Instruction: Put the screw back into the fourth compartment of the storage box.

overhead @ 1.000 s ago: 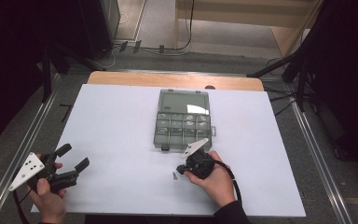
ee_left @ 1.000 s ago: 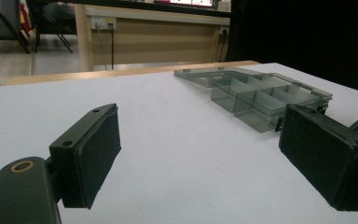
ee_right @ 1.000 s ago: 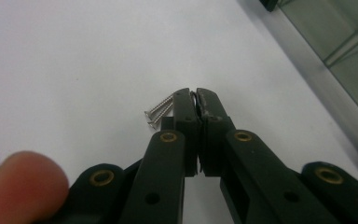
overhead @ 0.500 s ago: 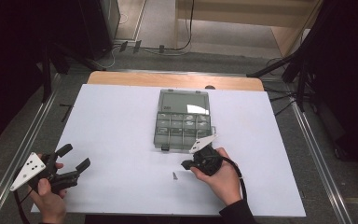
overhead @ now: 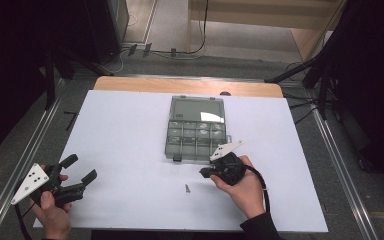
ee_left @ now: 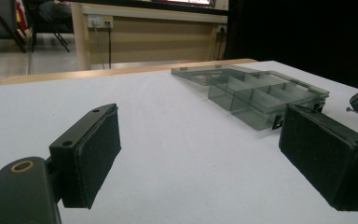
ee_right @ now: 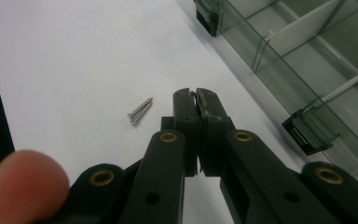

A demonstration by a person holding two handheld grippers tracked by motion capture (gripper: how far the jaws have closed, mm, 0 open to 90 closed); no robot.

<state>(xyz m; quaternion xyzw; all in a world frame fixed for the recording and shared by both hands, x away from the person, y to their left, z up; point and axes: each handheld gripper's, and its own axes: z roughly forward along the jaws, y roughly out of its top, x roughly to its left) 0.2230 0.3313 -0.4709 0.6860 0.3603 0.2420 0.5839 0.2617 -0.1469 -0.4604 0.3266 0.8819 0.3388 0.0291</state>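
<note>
A clear grey compartment box (overhead: 196, 132) lies open in the middle of the white table (overhead: 125, 130); it also appears as the box (ee_left: 261, 95) and the box (ee_right: 307, 60). My right gripper (overhead: 202, 172) hovers just in front of the box's near right corner, jaws pressed together. A thin metal tip pokes out between the pads of the right gripper (ee_right: 195, 93), seemingly a small screw. Another loose screw (overhead: 186, 188) lies on the table to its left, seen close as the screw (ee_right: 140, 112). My left gripper (overhead: 80, 168) rests open at the near left, and the left gripper (ee_left: 200, 154) has nothing between its pads.
The box's lid lies flat behind the compartments. A black latch (ee_right: 307, 133) sticks out from the box's front edge. Metal rails run along both sides of the table (ee_left: 168, 121). The wooden back edge (overhead: 190, 86) borders dark floor with cables.
My right gripper has lifted and moved right, away from the screw lying on the table and closer to the box's front. The left gripper has stayed still.
</note>
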